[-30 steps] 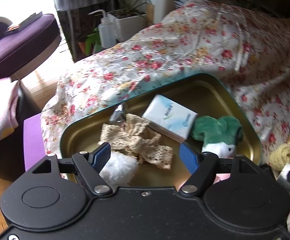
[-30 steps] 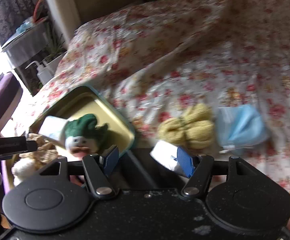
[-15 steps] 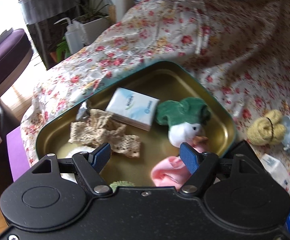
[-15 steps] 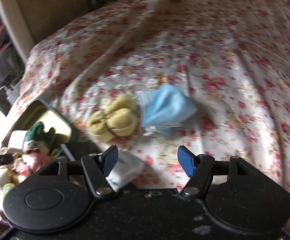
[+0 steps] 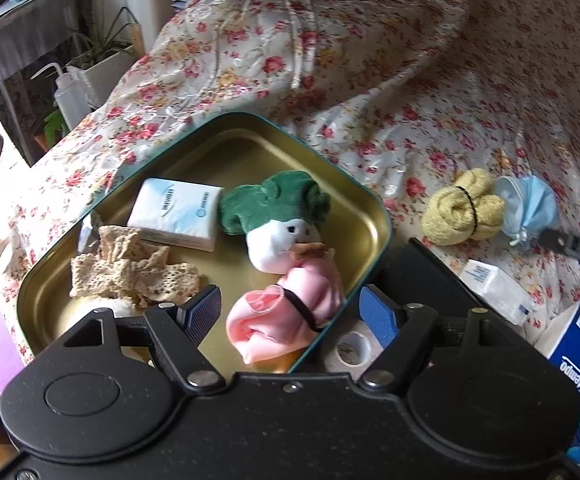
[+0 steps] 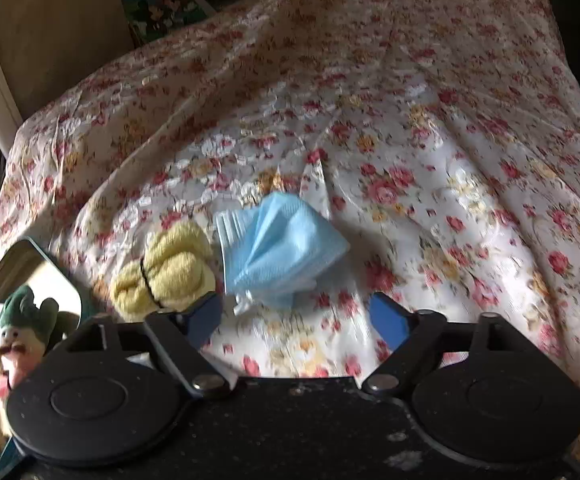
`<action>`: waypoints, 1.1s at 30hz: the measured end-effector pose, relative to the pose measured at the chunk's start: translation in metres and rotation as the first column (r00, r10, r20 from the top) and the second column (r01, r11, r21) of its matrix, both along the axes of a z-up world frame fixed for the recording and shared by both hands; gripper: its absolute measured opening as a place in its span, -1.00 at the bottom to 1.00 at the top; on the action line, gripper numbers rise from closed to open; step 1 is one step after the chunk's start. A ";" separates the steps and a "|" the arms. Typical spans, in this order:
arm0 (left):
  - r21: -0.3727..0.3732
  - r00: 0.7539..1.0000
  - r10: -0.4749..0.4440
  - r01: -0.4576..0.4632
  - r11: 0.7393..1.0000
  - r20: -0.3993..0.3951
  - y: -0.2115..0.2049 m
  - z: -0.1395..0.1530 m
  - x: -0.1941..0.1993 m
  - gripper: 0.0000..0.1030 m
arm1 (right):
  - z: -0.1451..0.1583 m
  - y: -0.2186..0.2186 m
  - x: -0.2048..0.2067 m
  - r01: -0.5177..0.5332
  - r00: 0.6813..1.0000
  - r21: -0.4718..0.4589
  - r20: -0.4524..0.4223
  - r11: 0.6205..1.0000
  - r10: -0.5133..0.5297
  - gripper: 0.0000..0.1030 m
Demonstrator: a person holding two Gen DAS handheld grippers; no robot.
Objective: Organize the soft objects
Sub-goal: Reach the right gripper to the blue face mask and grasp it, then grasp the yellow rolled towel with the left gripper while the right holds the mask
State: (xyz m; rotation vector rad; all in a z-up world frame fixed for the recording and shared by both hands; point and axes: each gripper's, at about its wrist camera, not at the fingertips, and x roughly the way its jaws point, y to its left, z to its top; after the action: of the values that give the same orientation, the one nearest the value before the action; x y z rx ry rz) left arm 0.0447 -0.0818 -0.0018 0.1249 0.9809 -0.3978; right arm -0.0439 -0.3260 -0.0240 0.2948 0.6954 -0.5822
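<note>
Right gripper [image 6: 295, 316] hangs over the floral cloth [image 6: 429, 184], jaws opening with nothing between them, and the blue face mask [image 6: 280, 246] lies just ahead beside the yellow bundle [image 6: 166, 270]. Left gripper [image 5: 290, 312] is spread, empty, above the tin tray [image 5: 353, 184]; the pink roll [image 5: 286, 320] looks like it's lying inside, by the green-hatted plush [image 5: 282, 220].

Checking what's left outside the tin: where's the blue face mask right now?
The blue face mask lies on the floral bedspread, outside the tin, touching the yellow rolled cloth on its left, just ahead of the right gripper.
</note>
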 end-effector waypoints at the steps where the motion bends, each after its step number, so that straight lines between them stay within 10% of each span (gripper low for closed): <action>1: 0.001 1.000 -0.006 0.006 1.000 0.001 -0.001 0.000 -0.001 0.40 | -0.001 0.000 0.003 0.001 1.000 -0.011 0.010 1.000 -0.001 0.83; 12: 0.003 1.000 -0.025 0.025 1.000 0.004 -0.007 -0.002 -0.002 0.40 | -0.014 -0.015 0.041 0.020 1.000 -0.058 0.019 0.998 -0.019 0.94; 21: 0.008 0.999 -0.051 0.051 0.999 0.006 -0.012 -0.002 -0.004 0.42 | -0.026 -0.032 0.035 0.022 0.997 0.035 0.080 0.999 -0.025 -0.04; 33: -0.035 0.994 -0.107 0.108 0.994 0.030 -0.043 0.015 -0.005 0.50 | -0.025 -0.052 -0.015 0.041 0.910 0.159 0.402 0.986 -0.103 -0.08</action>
State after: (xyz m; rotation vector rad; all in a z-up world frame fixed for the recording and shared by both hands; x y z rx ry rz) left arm 0.0400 -0.1248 0.0128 0.1503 0.9413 -0.5113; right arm -0.0587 -0.3783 -0.0491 0.5654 0.3210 -0.5179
